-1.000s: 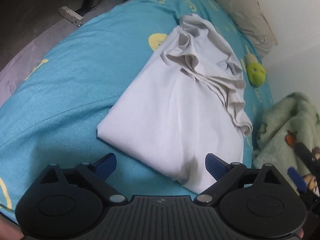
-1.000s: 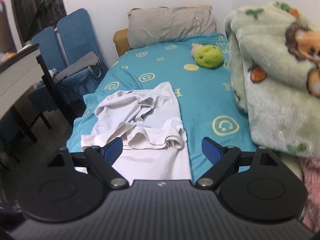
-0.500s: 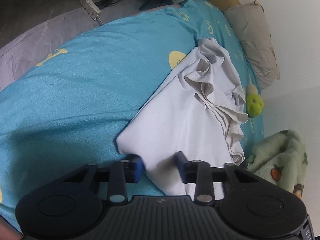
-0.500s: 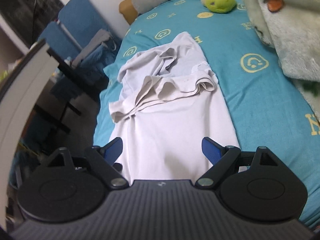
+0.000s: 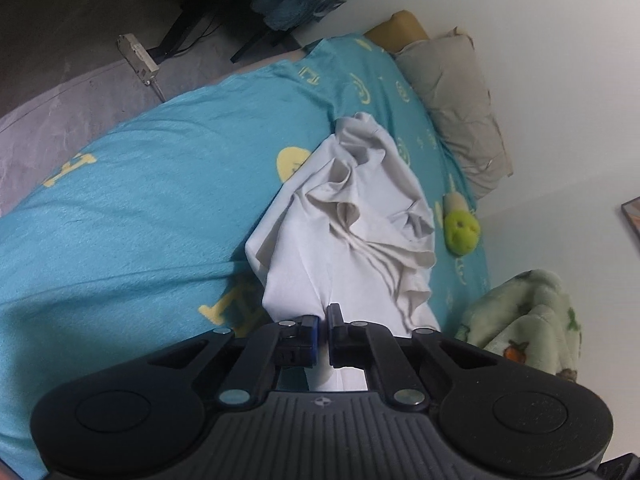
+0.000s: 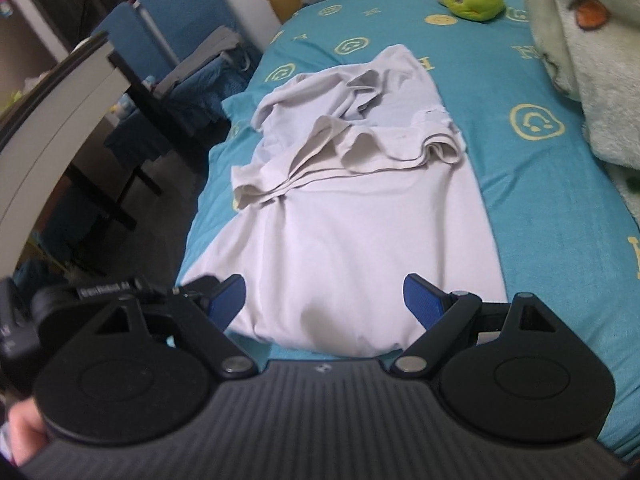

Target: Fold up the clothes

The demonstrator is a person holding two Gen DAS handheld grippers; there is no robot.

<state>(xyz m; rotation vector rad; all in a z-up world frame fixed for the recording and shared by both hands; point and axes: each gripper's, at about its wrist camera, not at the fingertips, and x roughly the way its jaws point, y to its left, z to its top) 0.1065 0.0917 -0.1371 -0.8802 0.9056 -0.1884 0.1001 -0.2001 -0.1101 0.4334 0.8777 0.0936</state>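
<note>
Left gripper point(image 5: 323, 318) fingers pinched together on the near left corner of the white shirt point(image 6: 352, 232), cloth clamped between them. Right gripper point(image 6: 325, 298) fingers spread wide, hovering over the shirt's near edge, holding nothing. Shirt lies half-folded on the teal bed sheet point(image 6: 540, 184), bunched at its far end

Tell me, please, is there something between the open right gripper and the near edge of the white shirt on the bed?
Nothing visible is in the way. The right gripper is open over the near hem of the white shirt, with only shirt fabric between its fingers. The left gripper already pinches the near left corner.
</note>
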